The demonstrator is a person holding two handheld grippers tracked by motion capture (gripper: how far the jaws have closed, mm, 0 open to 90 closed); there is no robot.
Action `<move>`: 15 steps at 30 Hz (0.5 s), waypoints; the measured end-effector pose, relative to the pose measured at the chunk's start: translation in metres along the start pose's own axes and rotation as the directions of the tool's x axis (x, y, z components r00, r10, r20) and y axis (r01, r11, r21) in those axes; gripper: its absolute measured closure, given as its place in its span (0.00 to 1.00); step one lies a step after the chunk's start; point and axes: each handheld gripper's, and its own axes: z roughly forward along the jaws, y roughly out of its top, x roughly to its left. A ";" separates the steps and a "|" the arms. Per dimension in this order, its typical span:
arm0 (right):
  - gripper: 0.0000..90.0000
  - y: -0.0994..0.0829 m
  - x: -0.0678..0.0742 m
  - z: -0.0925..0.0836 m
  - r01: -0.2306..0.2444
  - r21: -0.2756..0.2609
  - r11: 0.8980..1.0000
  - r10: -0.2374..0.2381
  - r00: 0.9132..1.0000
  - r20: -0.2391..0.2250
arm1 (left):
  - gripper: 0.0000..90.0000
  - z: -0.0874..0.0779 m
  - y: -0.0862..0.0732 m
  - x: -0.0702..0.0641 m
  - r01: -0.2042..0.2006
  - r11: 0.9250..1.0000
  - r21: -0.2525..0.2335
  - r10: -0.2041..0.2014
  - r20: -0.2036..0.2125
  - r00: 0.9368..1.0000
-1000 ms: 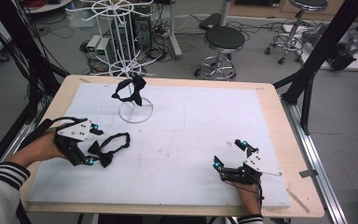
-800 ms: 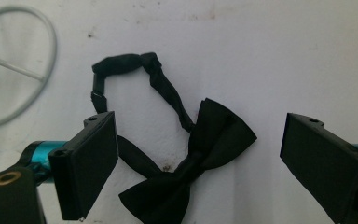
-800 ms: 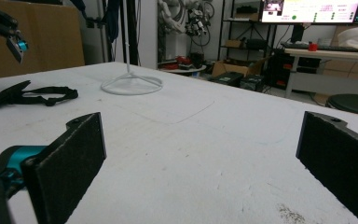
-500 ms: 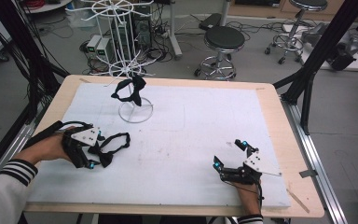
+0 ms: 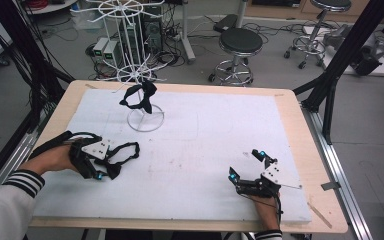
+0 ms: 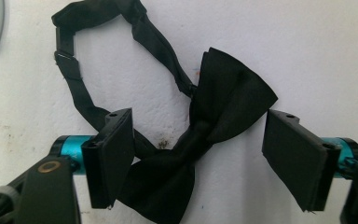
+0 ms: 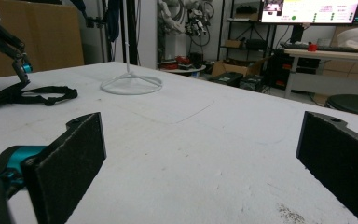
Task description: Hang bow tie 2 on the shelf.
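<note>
A black bow tie [image 6: 214,140] with a looped strap [image 6: 74,70] lies flat on the white mat [image 5: 205,140] at the left. My left gripper [image 5: 107,164] is down over it, and the bow [image 5: 114,169] lies between its jaws. The jaws have just been closing; the left gripper [image 6: 200,163] stands open, with a gap between the right pad [image 6: 298,158] and the bow's tip. A second black bow tie [image 5: 140,97] hangs on a white wire stand [image 5: 145,122]. My right gripper [image 5: 246,164] rests open near the front right, and the right gripper [image 7: 200,154] has nothing between its pads.
The stand's round base [image 7: 130,85] sits at the back left of the mat. The wooden table edge [image 5: 300,130] frames the mat. Black frame posts [image 5: 340,60] and a stool [image 5: 240,42] stand beyond the table, with a second wire rack [image 5: 125,15] behind.
My left gripper has come down over the bow tie and its jaws have narrowed around the bow. The right gripper has not moved.
</note>
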 end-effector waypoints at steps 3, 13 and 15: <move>0.01 0.000 -0.001 0.000 0.007 -0.005 1.000 -0.007 1.000 0.003 | 0.40 0.001 -0.001 0.000 -0.029 1.000 0.010 0.028 0.012 1.000; 0.01 0.000 0.000 0.000 0.006 -0.005 1.000 -0.006 1.000 0.004 | 0.62 0.003 -0.003 0.005 -0.012 1.000 0.018 0.012 0.036 0.999; 0.01 0.000 -0.001 0.000 0.006 -0.004 1.000 -0.006 1.000 0.004 | 0.67 0.004 -0.004 0.005 0.000 1.000 0.017 0.000 0.044 0.999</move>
